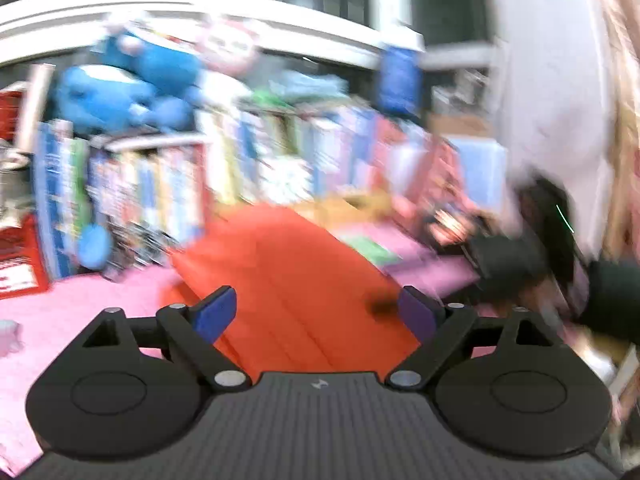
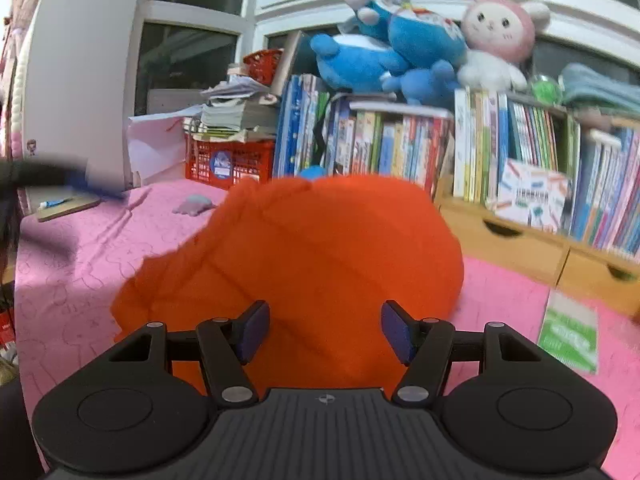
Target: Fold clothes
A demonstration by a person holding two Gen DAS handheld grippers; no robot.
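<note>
From the camera on my left claw (image 1: 316, 312), the picture is smeared with motion. The two fingers are spread wide with nothing between them. Just beyond them an orange garment (image 1: 288, 264) lies on a pink bedspread (image 1: 80, 300), running away from me toward a row of books (image 1: 160, 184) at the far side. On the right, blurred, I see a dark shape that looks like my other hand's tool.

From the camera on my right claw (image 2: 324, 332), the view is sharper. These fingers also stand apart and pinch nothing; the orange garment (image 2: 312, 248) rises in a rounded heap right in front of them, over the pink bedspread (image 2: 72, 264). Behind it stand a bookshelf (image 2: 400, 140) and soft toys (image 2: 400, 44) on top.

I judge the cloth light, soft and floppy: it will sag and drag rather than hold a shape, and it is not fragile. I would take hold at a hem or corner, one claw on each, pinching a single layer at the ragged left edge and not the bulging middle.
</note>
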